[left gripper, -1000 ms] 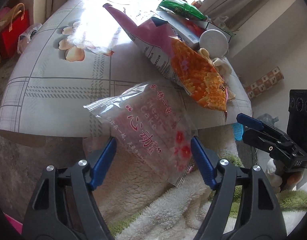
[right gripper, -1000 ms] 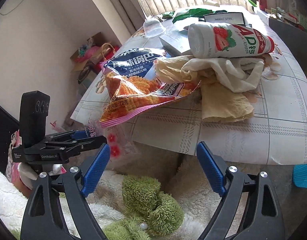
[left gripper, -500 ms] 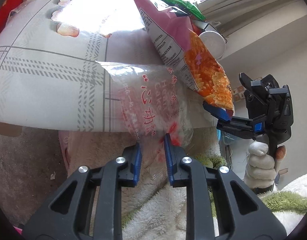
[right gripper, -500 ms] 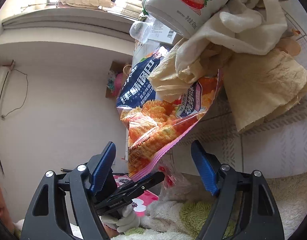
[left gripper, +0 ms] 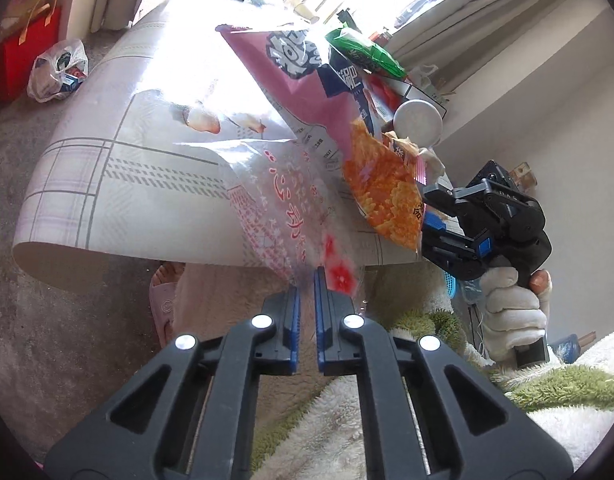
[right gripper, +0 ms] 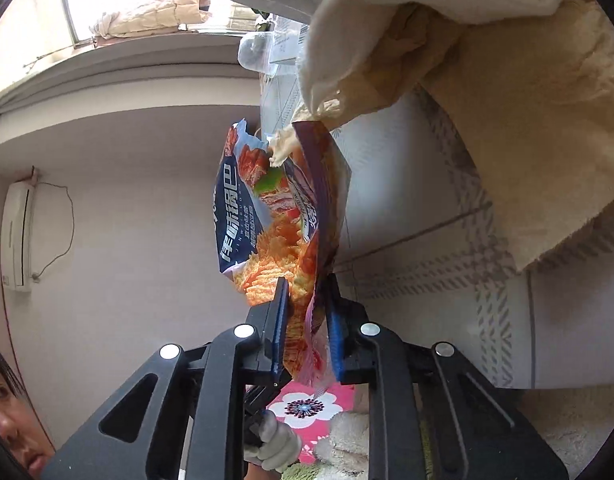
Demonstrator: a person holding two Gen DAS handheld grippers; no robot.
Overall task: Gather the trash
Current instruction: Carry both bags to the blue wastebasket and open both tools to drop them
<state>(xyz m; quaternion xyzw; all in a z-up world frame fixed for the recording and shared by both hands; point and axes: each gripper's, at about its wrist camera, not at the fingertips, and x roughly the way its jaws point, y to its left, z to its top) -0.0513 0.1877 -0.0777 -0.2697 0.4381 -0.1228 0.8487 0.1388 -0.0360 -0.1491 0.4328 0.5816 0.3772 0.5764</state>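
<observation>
Plastic wrappers, both clamped

Left gripper (left gripper: pixel 305 280) jaws have just closed on the clear bag (left gripper: pixel 283 200) edge; right gripper (right gripper: pixel 307 312) jaws on the chip bag (right gripper: pixel 283 216) corner. Both look light, limp, slippery.

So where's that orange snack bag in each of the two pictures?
Left wrist view: orange snack bag right of centre, its lower corner in the right claw.
Right wrist view: bag at centre, pinched at the bottom by that claw.
Shared landmark: the patterned tablecloth.
</observation>
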